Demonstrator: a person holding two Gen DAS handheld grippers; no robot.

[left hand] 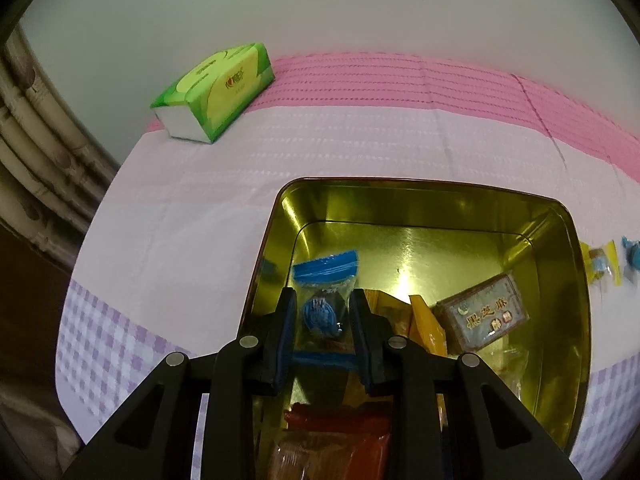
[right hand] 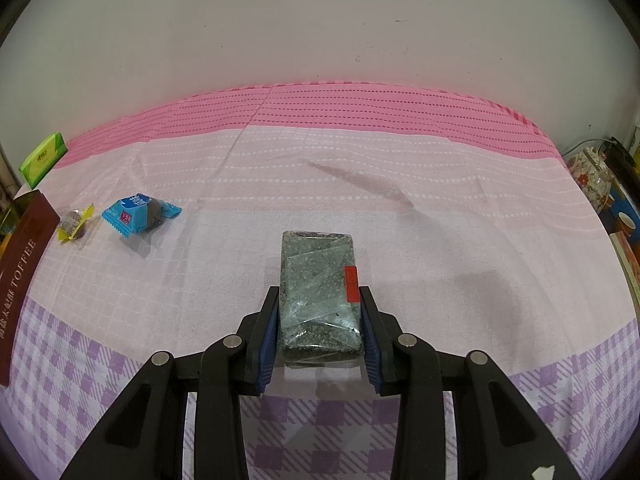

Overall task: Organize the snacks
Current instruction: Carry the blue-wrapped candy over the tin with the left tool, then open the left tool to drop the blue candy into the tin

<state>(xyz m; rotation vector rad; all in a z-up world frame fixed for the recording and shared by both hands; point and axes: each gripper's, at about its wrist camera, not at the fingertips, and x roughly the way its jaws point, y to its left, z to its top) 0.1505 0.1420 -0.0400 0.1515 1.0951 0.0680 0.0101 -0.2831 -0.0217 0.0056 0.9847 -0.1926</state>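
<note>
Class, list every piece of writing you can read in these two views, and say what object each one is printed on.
"TOFFEE": on the dark red tin wall, after Chinese characters too distorted to read.
"黑芝麻": on the grey-blue snack box inside the tin.
Unreadable: green tissue pack, blue candy wrapper, red sticker on the sesame bar.

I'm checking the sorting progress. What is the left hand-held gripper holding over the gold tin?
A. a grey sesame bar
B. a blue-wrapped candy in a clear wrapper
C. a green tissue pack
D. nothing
B: the left hand-held gripper is shut on the blue-wrapped candy, above the open gold tin; the grey sesame bar sits in the right hand-held gripper.
</note>
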